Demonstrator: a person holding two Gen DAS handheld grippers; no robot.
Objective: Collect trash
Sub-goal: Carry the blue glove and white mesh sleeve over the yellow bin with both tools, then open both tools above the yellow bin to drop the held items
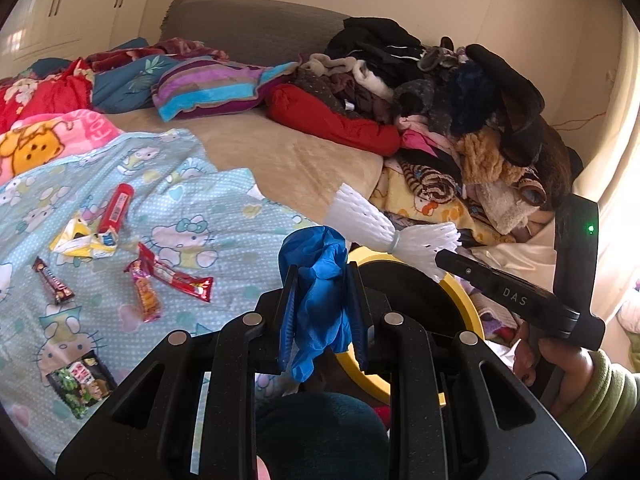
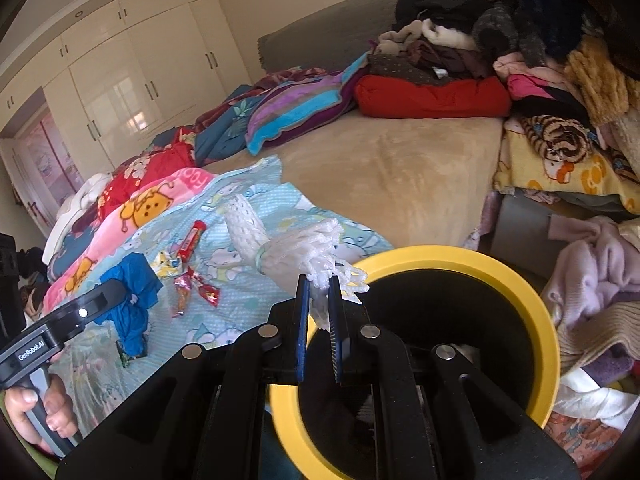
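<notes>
Snack wrappers (image 1: 168, 280) lie scattered on the bed's blue sheet (image 1: 224, 208), left of both tools. The left tool (image 1: 322, 300) is clamped on a crumpled blue glove (image 1: 320, 276). The right tool (image 2: 319, 300) pinches a white foam net (image 2: 288, 248) just above the yellow-rimmed bin (image 2: 520, 280).

The glove (image 1: 320, 300) in the left gripper (image 1: 322, 312) is bright blue, and the foam net (image 1: 384, 232) in the right gripper (image 2: 319, 308) is white with a pale green band around it. The bin (image 2: 536, 304) has a yellow rim and a black inside. The sheet (image 1: 192, 208) is light blue with white dots and cartoon cats. On it lie red, pink and dark brown wrappers (image 1: 168, 280). The bed cover (image 2: 380, 176) is plain beige.
</notes>
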